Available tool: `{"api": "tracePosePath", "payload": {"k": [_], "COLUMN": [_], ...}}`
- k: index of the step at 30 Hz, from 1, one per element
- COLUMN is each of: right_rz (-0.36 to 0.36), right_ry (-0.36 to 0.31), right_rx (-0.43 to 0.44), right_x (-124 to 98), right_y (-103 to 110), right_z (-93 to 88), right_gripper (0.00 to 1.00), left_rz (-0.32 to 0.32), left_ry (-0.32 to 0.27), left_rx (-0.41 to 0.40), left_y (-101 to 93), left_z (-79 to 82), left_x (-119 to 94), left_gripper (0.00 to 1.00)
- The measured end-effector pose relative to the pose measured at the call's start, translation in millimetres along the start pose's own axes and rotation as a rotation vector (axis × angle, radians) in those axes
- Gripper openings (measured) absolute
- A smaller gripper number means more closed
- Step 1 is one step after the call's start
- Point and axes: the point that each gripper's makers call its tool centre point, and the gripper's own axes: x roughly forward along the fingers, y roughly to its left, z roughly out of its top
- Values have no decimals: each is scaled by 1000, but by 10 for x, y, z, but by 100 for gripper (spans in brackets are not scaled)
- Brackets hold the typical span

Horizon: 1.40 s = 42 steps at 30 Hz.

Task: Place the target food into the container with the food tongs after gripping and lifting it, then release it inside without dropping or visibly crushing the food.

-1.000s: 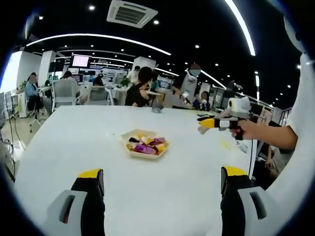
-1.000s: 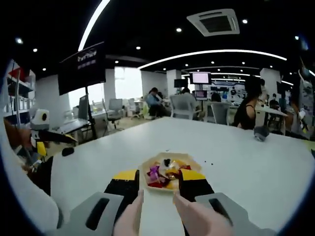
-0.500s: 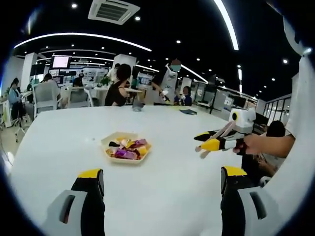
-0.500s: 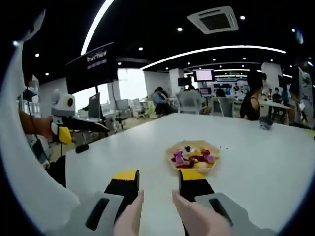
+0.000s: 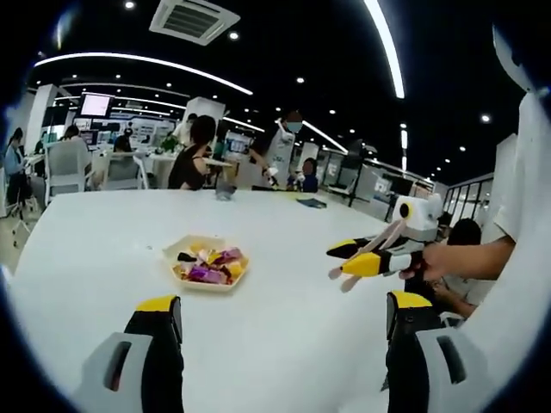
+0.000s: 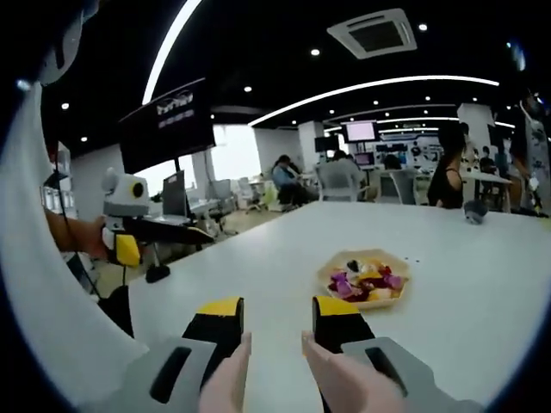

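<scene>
A shallow tan container (image 5: 196, 286) of wrapped sweets (image 5: 211, 265) in purple, yellow and dark wrappers sits on the white table (image 5: 86, 241). My left gripper (image 5: 284, 314) is open, its jaws wide apart with nothing between them, well short of the container. My right gripper (image 5: 357, 258) comes in from the right, shut on pale food tongs (image 5: 383, 239) that point toward the sweets. In the right gripper view, my right gripper (image 6: 277, 310) holds the two tong arms (image 6: 228, 379) between its jaws, with the container (image 6: 366, 303) and sweets (image 6: 366, 281) ahead and to the right. My left gripper (image 6: 172, 229) shows at the left.
A person's hand (image 5: 448, 258) and white sleeve hold the right gripper. Seated people, chairs and desks fill the office behind the table. A small dark object (image 6: 157, 274) lies near the table's left edge. Bare table top surrounds the container.
Both views have swung: the container sits further left in the left gripper view and further right in the right one. My right gripper with the tongs has dropped lower and nearer the table.
</scene>
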Motion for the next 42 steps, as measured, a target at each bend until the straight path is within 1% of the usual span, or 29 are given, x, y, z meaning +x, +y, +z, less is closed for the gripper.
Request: {"api": "tracePosePath", "payload": {"k": [1, 3, 5, 8, 11, 13, 14, 15, 16, 17, 19, 20, 21, 22, 24, 26, 27, 28, 30, 31, 32, 34, 35, 36, 37, 38, 39, 41, 42], "right_rz": [-1, -6, -33, -50, -50, -42, -41, -41, -42, -43, -29, -22, -17, 18, 55, 93, 96, 127, 165, 172, 199, 256, 272, 291, 321, 344, 367, 398, 419], "right_ry": [3, 7, 19, 16, 13, -17, -19, -23, -26, -33, -49, -58, -66, -89, -124, -157, -159, -189, -214, -216, -208, -216, -212, -219, -235, -229, -237, -235, -250], "right_rx": [7, 10, 7, 24, 25, 57, 62, 66, 65, 64, 83, 85, 85, 92, 118, 121, 121, 141, 176, 180, 176, 178, 183, 190, 198, 196, 200, 209, 218], "right_x": [1, -5, -13, -20, -34, -49, -57, -74, -82, -97, -148, -166, -179, -200, -219, -247, -252, -272, -291, -293, -298, -312, -315, -324, -332, -337, -339, -333, -334], "right_y": [26, 69, 152, 228, 325, 411, 430, 469, 484, 504, 572, 592, 605, 661, 697, 707, 700, 699, 687, 688, 697, 733, 734, 740, 746, 740, 749, 754, 765], "right_z": [-5, -21, -67, -71, -46, 10, 17, 38, 44, 58, 104, 123, 141, 194, 267, 342, 348, 404, 445, 450, 442, 458, 455, 472, 500, 500, 519, 532, 559], "right_gripper": [31, 31, 31, 31, 31, 31, 31, 31, 31, 31, 31, 31, 31, 31, 31, 31, 31, 31, 31, 31, 31, 31, 31, 31, 31, 31, 31, 31, 31], "left_rz": [-19, -32, -65, -128, -240, -267, -300, -316, -333, -369, -391, -400, -410, -426, -445, -477, -481, -494, -515, -512, -513, -512, -512, -522, -538, -540, -569, -578, -580], "left_ry": [1, 11, 19, 44, 48, 51, 54, 55, 48, 23, -3, -11, -13, -12, -14, -14, -16, -5, 1, 2, 0, -4, -5, -9, -11, -10, -7, -13, -9], "left_rx": [7, 11, 21, 30, 34, 24, 12, 7, 2, -19, -40, -48, -56, -65, -75, -56, -50, -32, -24, -27, -25, -30, -32, -30, -33, -36, -41, -48, -52], "left_y": [-31, -49, -96, -180, -333, -368, -418, -453, -490, -579, -648, -678, -713, -775, -841, -945, -964, -1021, -1087, -1101, -1134, -1174, -1189, -1216, -1252, -1262, -1329, -1364, -1368], "left_z": [-6, -23, -44, -75, -87, -115, -154, -169, -166, -132, -86, -70, -61, -52, -40, -26, -19, -19, -13, -6, 3, 22, 25, 31, 36, 36, 36, 48, 44], "left_x": [-11, -24, -68, -131, -166, -157, -131, -113, -94, -61, -31, -21, -14, -6, -2, -8, -7, 16, 49, 77, 114, 181, 200, 204, 209, 213, 202, 200, 213], "left_gripper": [99, 99, 97, 92, 85, 80, 80, 79, 79, 78, 76, 74, 68, 64, 53, 48, 45, 43, 38, 36, 34, 31, 27, 20, 15, 12, 9, 9, 7]}}
